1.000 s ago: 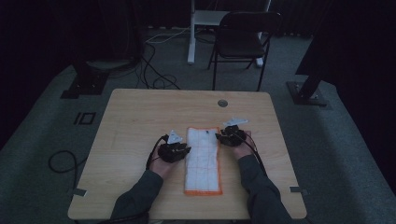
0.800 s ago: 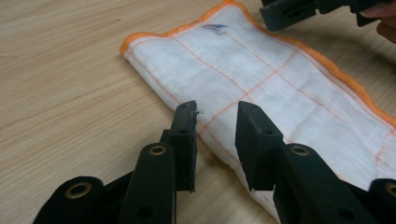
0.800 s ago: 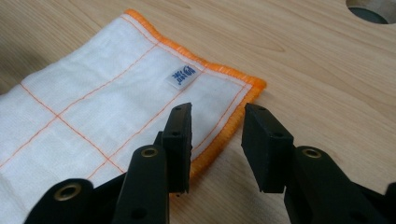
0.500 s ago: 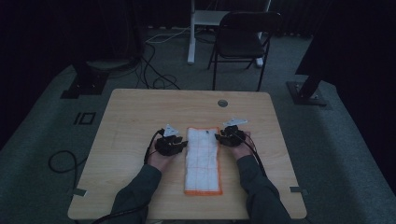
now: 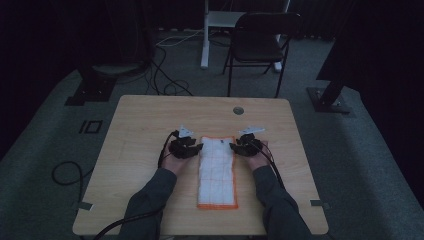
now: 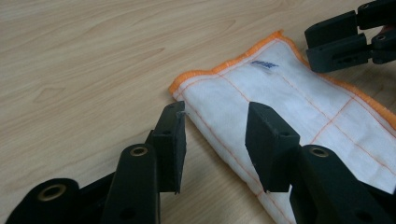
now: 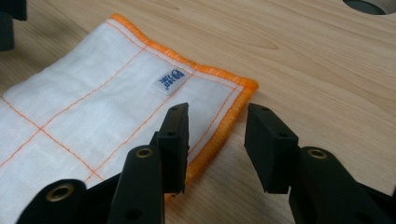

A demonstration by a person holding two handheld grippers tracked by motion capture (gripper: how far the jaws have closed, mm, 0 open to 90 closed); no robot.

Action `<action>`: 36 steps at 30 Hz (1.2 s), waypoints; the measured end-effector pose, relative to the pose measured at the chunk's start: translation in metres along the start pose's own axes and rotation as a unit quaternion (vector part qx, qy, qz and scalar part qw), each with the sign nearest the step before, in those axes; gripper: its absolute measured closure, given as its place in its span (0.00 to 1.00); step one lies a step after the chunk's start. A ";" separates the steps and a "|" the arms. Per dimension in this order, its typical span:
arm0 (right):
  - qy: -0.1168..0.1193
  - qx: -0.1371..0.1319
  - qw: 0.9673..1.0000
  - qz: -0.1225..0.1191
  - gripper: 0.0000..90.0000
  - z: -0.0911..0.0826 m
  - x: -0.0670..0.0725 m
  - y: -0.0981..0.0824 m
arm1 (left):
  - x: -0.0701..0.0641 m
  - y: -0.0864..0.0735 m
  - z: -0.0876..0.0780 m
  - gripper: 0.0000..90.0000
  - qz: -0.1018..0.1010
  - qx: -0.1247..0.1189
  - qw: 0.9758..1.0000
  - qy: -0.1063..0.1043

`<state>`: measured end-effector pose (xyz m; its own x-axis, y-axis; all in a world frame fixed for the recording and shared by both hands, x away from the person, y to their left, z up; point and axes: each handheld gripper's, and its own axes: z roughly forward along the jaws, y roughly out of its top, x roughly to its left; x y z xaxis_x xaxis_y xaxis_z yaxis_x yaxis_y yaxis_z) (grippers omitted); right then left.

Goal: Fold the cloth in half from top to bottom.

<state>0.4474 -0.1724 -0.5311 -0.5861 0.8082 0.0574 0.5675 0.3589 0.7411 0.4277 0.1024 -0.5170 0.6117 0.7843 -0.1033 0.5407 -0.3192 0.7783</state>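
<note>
The folded cloth [image 5: 217, 172] lies lengthwise away from the person on the table [image 5: 145, 125] — left hand-held gripper [image 5: 192, 148] and right hand-held gripper [image 5: 235, 147] flank its far corners, both agape.

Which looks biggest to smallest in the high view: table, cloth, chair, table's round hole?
1. table
2. chair, though it stands farther from the camera, so its true size is unsure
3. cloth
4. hole
</note>
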 end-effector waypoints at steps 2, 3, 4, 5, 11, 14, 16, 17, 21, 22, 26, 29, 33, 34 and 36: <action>0.000 0.000 1.000 -0.001 0.65 0.000 0.001 0.000 | 0.001 0.001 0.003 0.64 -0.001 0.002 1.000 0.000; 0.000 0.000 1.000 -0.001 0.65 0.000 0.001 0.000 | 0.000 0.002 0.005 0.63 -0.005 0.001 1.000 0.001; 0.000 0.000 1.000 -0.001 0.65 0.000 0.001 0.000 | 0.000 0.002 0.005 0.62 -0.005 0.001 1.000 0.001; 0.000 0.000 1.000 0.001 0.64 0.001 0.001 0.000 | 0.000 0.003 0.008 0.62 -0.006 0.003 1.000 -0.001; 0.001 0.006 1.000 0.005 0.61 0.004 0.002 -0.002 | -0.004 0.003 0.018 0.61 -0.011 0.012 1.000 -0.005; 0.000 0.007 1.000 0.009 0.59 0.006 0.002 -0.002 | -0.004 0.002 0.023 0.60 -0.015 0.020 1.000 0.001; 0.001 0.009 1.000 0.012 0.58 0.007 0.003 -0.002 | -0.003 0.000 0.025 0.60 -0.021 0.025 0.999 0.004; 0.001 0.010 1.000 0.009 0.58 0.008 0.004 -0.001 | -0.002 -0.001 0.026 0.60 -0.022 0.028 0.999 0.006; 0.002 0.015 1.000 0.007 0.58 0.011 0.006 0.000 | 0.000 -0.005 0.028 0.61 -0.027 0.032 0.999 0.016; 0.002 0.018 1.000 0.009 0.58 0.012 0.007 0.000 | 0.000 -0.005 0.029 0.63 -0.029 0.033 0.999 0.018; 0.000 0.019 1.000 0.008 0.59 0.013 0.008 0.000 | 0.000 -0.006 0.030 0.66 -0.029 0.038 0.999 0.017; -0.001 0.020 1.000 0.005 0.59 0.013 0.009 0.000 | 0.000 -0.006 0.029 0.66 -0.030 0.038 0.999 0.017; -0.002 0.021 1.000 -0.006 0.63 0.013 0.012 0.000 | 0.000 -0.006 0.029 0.67 -0.030 0.042 0.999 0.008; 0.005 0.026 1.000 -0.012 0.68 0.013 0.012 0.001 | -0.002 -0.005 0.030 0.70 -0.024 0.047 0.999 0.008; 0.009 0.026 1.000 -0.013 0.75 0.013 0.014 0.001 | -0.003 -0.005 0.030 0.77 -0.024 0.047 0.999 0.006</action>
<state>0.4475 -0.1546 -0.5385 -0.6116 0.7895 0.0511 0.5809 0.4042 0.7065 0.4410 0.0858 -0.5391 0.5765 0.8063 -0.1320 0.6216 -0.3281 0.7113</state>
